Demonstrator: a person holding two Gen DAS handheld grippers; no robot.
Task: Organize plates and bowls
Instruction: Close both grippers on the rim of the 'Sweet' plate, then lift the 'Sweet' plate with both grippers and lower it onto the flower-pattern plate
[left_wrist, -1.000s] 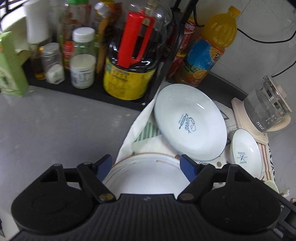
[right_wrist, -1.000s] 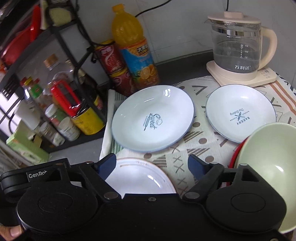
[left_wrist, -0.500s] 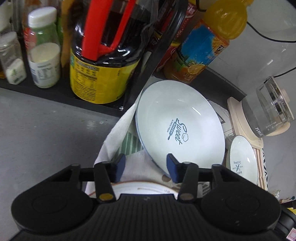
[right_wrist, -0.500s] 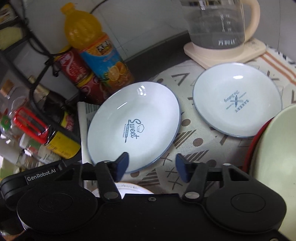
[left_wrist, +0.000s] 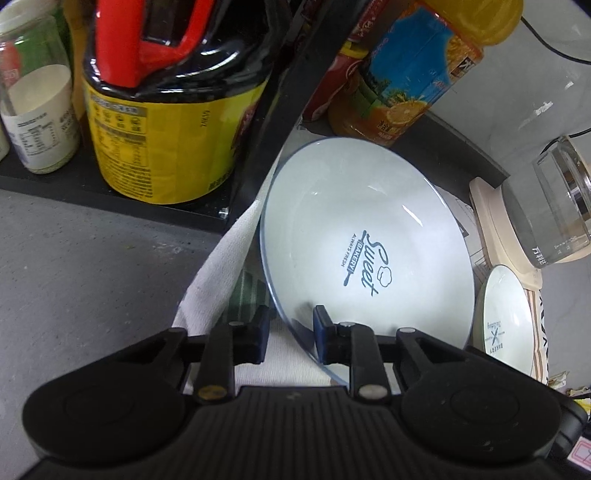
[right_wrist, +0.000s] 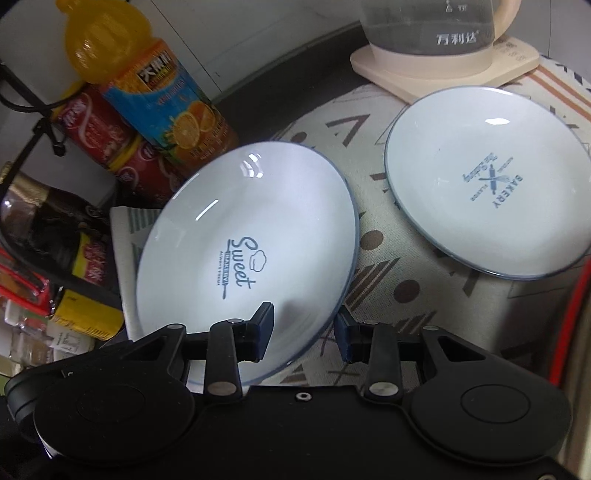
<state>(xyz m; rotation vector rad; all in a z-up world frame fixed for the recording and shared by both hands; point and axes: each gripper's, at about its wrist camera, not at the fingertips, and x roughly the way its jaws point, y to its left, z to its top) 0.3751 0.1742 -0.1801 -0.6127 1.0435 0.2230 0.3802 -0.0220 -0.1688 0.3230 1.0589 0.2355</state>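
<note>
A white plate with a blue rim and "Sweet" print (left_wrist: 369, 236) (right_wrist: 236, 236) lies on a patterned cloth (right_wrist: 388, 258). My left gripper (left_wrist: 291, 334) straddles its near-left rim: one pad sits over the cloth outside, the other inside the plate. The jaws are closing, and a small gap still shows. My right gripper (right_wrist: 303, 334) straddles the near-right rim of the same plate. Its jaws are also closing, with clear space around the rim. A smaller white "Bakery" plate (right_wrist: 487, 184) (left_wrist: 506, 317) lies to the right.
A black rack with a yellow-labelled dark bottle (left_wrist: 166, 129) and a white jar (left_wrist: 37, 110) stands close behind the plate. An orange juice bottle (right_wrist: 147, 85), red cans (right_wrist: 107, 140) and a glass kettle (right_wrist: 436, 33) line the back. A red bowl rim (right_wrist: 569, 314) shows at the right edge.
Both grippers moved forward and down onto the "Sweet" plate's near rim, and their jaws narrowed a lot. The brown-rimmed plate under them dropped out of view.
</note>
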